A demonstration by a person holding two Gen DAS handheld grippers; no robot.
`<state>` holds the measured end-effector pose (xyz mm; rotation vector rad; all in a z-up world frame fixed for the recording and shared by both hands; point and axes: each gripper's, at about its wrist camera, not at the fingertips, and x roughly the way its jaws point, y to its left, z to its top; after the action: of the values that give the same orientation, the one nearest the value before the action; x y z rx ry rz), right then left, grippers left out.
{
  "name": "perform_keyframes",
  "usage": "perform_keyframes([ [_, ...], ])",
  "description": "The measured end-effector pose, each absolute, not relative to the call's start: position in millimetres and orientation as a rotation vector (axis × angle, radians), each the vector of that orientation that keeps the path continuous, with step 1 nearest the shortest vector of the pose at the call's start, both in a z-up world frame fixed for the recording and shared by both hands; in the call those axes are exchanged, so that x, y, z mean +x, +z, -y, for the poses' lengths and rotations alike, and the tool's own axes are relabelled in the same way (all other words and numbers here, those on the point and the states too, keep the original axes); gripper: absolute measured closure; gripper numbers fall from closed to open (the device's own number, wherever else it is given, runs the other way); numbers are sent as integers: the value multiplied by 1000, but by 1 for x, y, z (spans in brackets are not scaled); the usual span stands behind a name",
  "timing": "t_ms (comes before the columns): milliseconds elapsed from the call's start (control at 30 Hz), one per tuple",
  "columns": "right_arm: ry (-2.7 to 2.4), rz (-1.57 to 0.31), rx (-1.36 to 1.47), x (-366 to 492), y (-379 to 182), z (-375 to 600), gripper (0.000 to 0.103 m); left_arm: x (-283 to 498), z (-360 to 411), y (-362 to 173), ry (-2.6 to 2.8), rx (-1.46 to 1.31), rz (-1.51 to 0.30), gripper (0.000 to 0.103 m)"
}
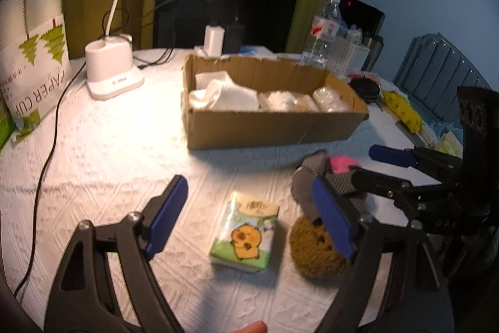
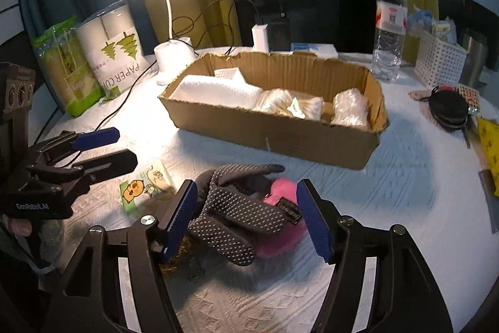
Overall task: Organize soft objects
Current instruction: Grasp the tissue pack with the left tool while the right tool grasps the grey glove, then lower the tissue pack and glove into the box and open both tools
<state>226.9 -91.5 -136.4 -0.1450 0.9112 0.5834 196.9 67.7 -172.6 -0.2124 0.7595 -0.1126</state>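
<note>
A cardboard box [image 1: 271, 127] [image 2: 280, 136] holds white tissue and clear-wrapped soft packs. In front of it lie a green tissue pack with a cartoon [image 1: 244, 231] [image 2: 143, 188], a brown fuzzy toy [image 1: 315, 252], a grey dotted glove [image 2: 230, 214] [image 1: 312, 177] and a pink fluffy item [image 2: 280, 192] [image 1: 340, 163]. My left gripper [image 1: 252, 217] is open, its jaws either side of the tissue pack, above it. My right gripper [image 2: 246, 217] is open, its jaws around the glove and pink item. The right gripper also shows in the left wrist view [image 1: 355, 167].
A white desk lamp [image 1: 112, 71] [image 2: 173, 58], paper cup pack [image 1: 34, 52] [image 2: 115, 52] and black cable [image 1: 46, 161] stand left. A water bottle [image 2: 389, 24], white basket [image 2: 439, 61], black pouch [image 2: 449, 110] and yellow bag [image 1: 402, 111] lie right.
</note>
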Motion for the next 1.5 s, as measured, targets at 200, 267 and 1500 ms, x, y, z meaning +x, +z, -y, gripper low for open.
perform_keyframes([
  [200,634,-934,-199,223,-148,68,34,199,-70,-189,-110,-209,-812,20],
  [267,648,-949,-210,225,-153,60,34,200,-70,-193,-104,-206,-826,20],
  [1500,648,-803,-60,230,-101,123,75,213,-34,-172,-149,-123,-846,56],
])
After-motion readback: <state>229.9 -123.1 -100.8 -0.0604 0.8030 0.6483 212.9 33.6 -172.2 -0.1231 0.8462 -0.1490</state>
